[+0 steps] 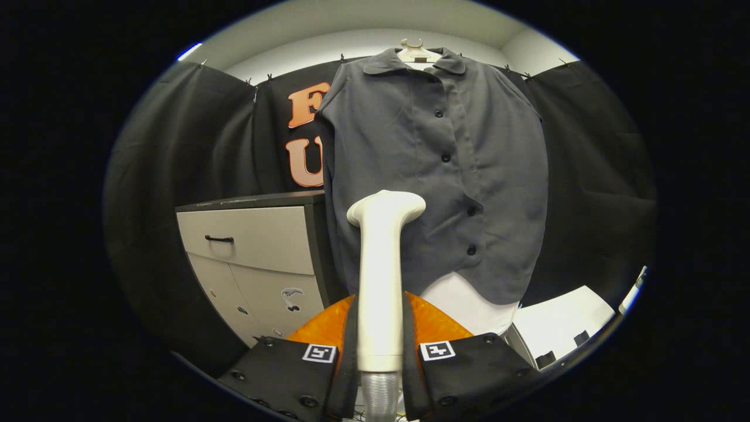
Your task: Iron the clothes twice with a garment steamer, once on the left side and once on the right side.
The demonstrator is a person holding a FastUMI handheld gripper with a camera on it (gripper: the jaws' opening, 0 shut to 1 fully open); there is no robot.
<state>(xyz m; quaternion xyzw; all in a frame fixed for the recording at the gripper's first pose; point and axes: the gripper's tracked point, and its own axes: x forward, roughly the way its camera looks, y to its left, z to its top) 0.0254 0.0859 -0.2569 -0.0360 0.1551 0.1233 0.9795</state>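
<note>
The gripper (379, 346) is clamped on the garment steamer (379, 275), both fingers pressing the sides of its pale handle, which rises upright between them. A ribbed hose leaves the bottom of the handle below the fingers. The steamer's flat head is at the top, angled toward the shirt (433, 170) ahead.

The grey button-front shirt hangs on a hanger (413, 51) in front of the booth's black cloth wall, its placket running down the middle and its hem hanging over something white beneath. The steamer head sits over the lower part of the shirt's left panel, left of the button line and near the cabinet (252, 252) with a drawer handle that stands beside the garment. Whether the head touches the fabric or hovers just off it is hard to say from this angle, since the head is seen from behind.

As to progress, the tool is in hand and brought up to the garment, so the pick-up is done. The head's place suggests the left-side pass is the one in hand, probably near its low end. Nothing on the cloth shows whether any pass is complete. By that reading, the right side, beyond the buttons, is left to do.
</note>
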